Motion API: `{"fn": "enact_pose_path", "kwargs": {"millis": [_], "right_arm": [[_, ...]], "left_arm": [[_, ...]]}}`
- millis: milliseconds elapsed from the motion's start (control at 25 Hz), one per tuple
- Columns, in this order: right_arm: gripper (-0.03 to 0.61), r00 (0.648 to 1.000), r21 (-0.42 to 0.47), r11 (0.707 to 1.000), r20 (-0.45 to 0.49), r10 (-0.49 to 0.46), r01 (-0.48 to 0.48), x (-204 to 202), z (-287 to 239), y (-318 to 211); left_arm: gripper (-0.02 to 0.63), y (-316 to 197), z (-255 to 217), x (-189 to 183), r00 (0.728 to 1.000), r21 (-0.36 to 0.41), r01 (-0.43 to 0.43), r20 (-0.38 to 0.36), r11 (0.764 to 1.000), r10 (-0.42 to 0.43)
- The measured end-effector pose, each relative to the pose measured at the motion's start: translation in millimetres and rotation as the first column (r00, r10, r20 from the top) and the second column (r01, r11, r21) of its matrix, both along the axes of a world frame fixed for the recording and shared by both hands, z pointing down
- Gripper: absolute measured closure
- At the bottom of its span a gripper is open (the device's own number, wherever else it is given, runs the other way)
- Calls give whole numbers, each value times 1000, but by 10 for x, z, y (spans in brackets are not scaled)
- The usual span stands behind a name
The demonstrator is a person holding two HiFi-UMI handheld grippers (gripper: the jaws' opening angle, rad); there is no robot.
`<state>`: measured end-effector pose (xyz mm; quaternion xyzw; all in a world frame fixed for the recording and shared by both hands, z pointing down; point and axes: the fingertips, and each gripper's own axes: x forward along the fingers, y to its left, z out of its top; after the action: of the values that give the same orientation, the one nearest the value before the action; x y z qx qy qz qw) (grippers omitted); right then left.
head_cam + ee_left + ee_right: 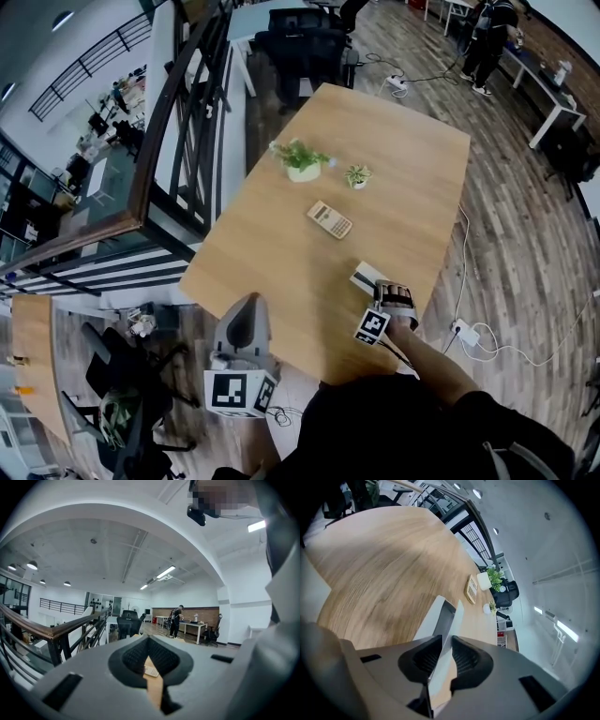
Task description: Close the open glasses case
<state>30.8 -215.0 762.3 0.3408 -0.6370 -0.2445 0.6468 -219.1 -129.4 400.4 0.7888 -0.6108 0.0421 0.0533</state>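
The white glasses case (365, 276) lies near the table's front right edge. In the right gripper view the glasses case (427, 621) gapes, its dark inside showing and its thin white lid (457, 614) standing on edge. My right gripper (442, 645) is tilted down over it, open, and the lid runs through the gap between the jaws without being pinched. From the head camera the right gripper (385, 287) sits right at the case. My left gripper (246, 317) hangs off the table's front left edge. Seen from its own camera, the left gripper (149, 641) is shut on nothing.
A calculator (329, 219) lies mid-table, beyond the case. Two small potted plants (302, 159) (357, 175) stand further back. A railing (159, 141) runs along the table's left side. Cables and a power strip (466, 333) lie on the floor at the right. Black chairs (300, 42) stand past the far end.
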Motion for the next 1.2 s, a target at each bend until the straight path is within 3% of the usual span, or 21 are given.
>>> {"fn": "enact_pose_path", "kwargs": {"millis": [320, 400, 560, 680, 840, 960, 1120, 1200], "right_arm": [[457, 983, -189, 982, 179, 31, 3, -72, 73, 95], [425, 954, -303, 953, 290, 77, 15, -129, 113, 216], [477, 894, -409, 913, 405, 193, -12, -116, 144, 279], [541, 910, -474, 879, 344, 232, -45, -95, 185, 200], [545, 969, -572, 816, 143, 203, -86, -120, 250, 181], [545, 986, -606, 786, 16, 166, -122, -118, 285, 185], [546, 980, -645, 751, 19, 199, -140, -116, 290, 161], [546, 973, -637, 761, 77, 217, -119, -115, 270, 146]], "left_arm": [[614, 35, 18, 55, 1000, -13, -22, 4, 1000, 22], [614, 57, 22, 70, 1000, -17, -28, 4, 999, 28], [614, 79, 34, 109, 999, -22, -39, 6, 999, 39], [614, 86, 32, 124, 999, -26, -42, 9, 999, 42], [614, 90, 36, 157, 999, -28, -43, 12, 999, 44], [614, 97, 39, 205, 999, -32, -48, 14, 998, 49], [614, 114, 41, 234, 999, -34, -48, 15, 998, 49], [614, 119, 41, 238, 999, -33, -45, 17, 998, 46]]}}
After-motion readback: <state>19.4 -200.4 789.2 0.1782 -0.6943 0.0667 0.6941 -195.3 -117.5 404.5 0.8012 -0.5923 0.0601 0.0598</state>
